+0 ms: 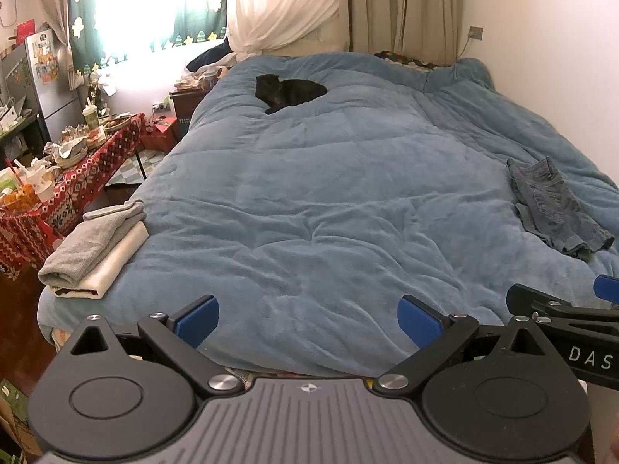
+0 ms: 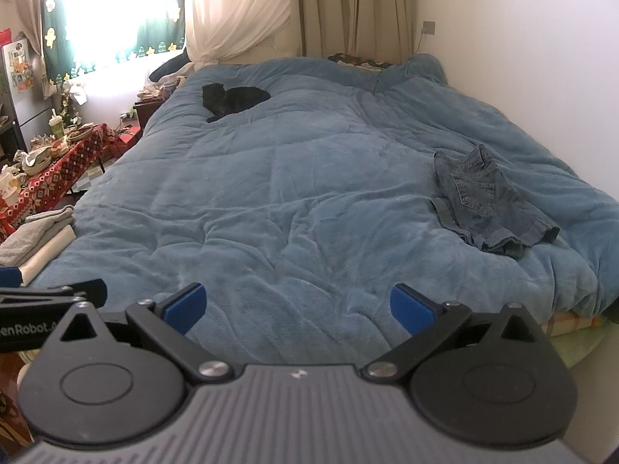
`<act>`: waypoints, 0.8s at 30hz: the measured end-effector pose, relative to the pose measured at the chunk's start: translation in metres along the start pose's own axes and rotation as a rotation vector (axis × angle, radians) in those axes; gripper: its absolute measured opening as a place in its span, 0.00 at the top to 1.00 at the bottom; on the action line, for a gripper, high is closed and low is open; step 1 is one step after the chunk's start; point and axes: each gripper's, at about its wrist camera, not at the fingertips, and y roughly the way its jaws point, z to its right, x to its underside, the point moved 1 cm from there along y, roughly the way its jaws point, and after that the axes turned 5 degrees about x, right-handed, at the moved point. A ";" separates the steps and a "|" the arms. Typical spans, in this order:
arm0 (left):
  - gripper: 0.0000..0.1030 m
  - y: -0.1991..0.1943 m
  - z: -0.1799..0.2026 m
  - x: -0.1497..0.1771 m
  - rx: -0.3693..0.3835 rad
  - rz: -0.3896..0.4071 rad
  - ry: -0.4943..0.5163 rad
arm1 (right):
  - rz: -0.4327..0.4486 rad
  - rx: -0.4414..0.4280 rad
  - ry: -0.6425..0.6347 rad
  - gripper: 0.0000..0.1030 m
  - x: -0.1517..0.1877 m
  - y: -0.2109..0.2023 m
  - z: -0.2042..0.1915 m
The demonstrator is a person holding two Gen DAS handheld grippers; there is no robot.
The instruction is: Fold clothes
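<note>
Denim shorts [image 2: 489, 205], one pair; two folded clothes [image 1: 93, 247]; both hand-held grippers released.

**Where everything sits on and around the bed**

From my seat the bed [image 1: 329, 193] fills the middle of both views, running away from me to the curtains [image 2: 348, 7] at its far end. A cat [image 1: 288, 91] lies on the bed toward the far left. The jeans [image 2: 487, 205] lie on the right side of the bed, near the wall [image 2: 522, 58]. A stack of folded clothes [image 1: 94, 249] rests on the near left corner of the bed. Left of the bed stands the counter [image 1: 69, 193], crowded with dishes, and behind it a fridge [image 1: 31, 77]. My left gripper [image 1: 307, 319] and right gripper [image 2: 298, 309] hang side by side over the near edge, jaws spread, nothing between them.
</note>
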 end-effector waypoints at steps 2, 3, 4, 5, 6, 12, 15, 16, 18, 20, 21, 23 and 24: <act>0.03 0.000 0.000 0.000 -0.003 0.003 0.002 | 0.005 -0.001 0.000 0.01 0.000 0.000 0.000; 0.03 0.000 0.000 0.000 -0.005 0.004 0.004 | 0.004 -0.002 0.000 0.01 0.000 0.000 0.000; 0.03 0.000 0.000 0.001 -0.007 0.006 0.005 | 0.003 -0.003 0.000 0.01 0.000 0.000 0.000; 0.03 0.002 0.000 -0.004 -0.009 0.004 0.008 | 0.002 -0.004 0.001 0.01 0.000 -0.001 0.001; 0.03 0.002 0.002 -0.002 -0.011 0.008 0.012 | 0.001 -0.005 0.001 0.01 0.000 -0.002 0.002; 0.03 0.000 0.005 -0.001 -0.007 0.004 0.011 | 0.001 -0.001 -0.002 0.01 0.001 -0.001 0.003; 0.05 0.000 0.002 0.001 -0.001 0.004 0.011 | -0.003 0.001 -0.006 0.01 0.001 0.001 0.001; 0.05 0.000 0.003 0.001 -0.001 0.004 0.013 | -0.003 0.002 -0.007 0.01 0.001 0.001 0.001; 0.05 -0.001 0.004 0.002 0.001 0.003 0.012 | -0.003 0.000 -0.006 0.01 0.001 0.000 0.002; 0.05 0.001 0.000 0.001 0.005 0.000 0.008 | -0.003 0.000 -0.007 0.01 0.001 0.000 0.004; 0.05 0.001 0.000 0.001 0.005 0.000 0.008 | -0.004 0.000 -0.007 0.01 0.001 0.000 0.004; 0.05 0.001 0.001 0.001 0.004 -0.001 0.007 | -0.004 0.000 -0.007 0.01 0.001 0.000 0.004; 0.05 0.001 0.001 0.001 0.004 -0.002 0.007 | -0.003 0.002 -0.008 0.01 0.004 0.000 0.001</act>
